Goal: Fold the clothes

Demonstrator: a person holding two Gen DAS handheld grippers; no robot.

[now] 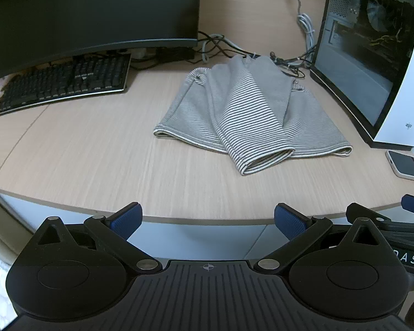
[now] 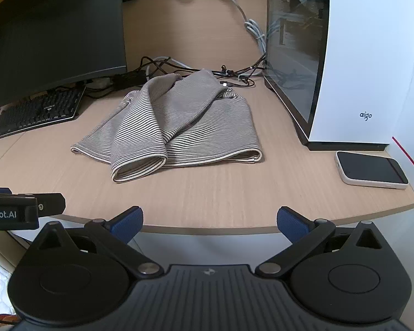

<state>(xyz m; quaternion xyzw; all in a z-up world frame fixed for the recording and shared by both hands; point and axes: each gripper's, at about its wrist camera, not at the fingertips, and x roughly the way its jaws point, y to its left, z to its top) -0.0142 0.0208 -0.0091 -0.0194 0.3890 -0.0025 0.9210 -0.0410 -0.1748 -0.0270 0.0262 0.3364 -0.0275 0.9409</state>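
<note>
The striped garment (image 1: 251, 115) lies loosely doubled over in the middle of the table (image 1: 96, 149), both the left gripper (image 1: 208, 220) and right gripper (image 2: 209, 222) held back with jaws spread and empty, fitting either a fold part-made or one just released.

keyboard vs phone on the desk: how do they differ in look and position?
The keyboard is black, long and covered in keys; the phone is a small plain slab with a dark screen in a white case. The keyboard lies left of the striped garment, partly tucked under the monitor; the phone lies right of it, in front of the white PC case. Both lie flat on the desk.
</note>
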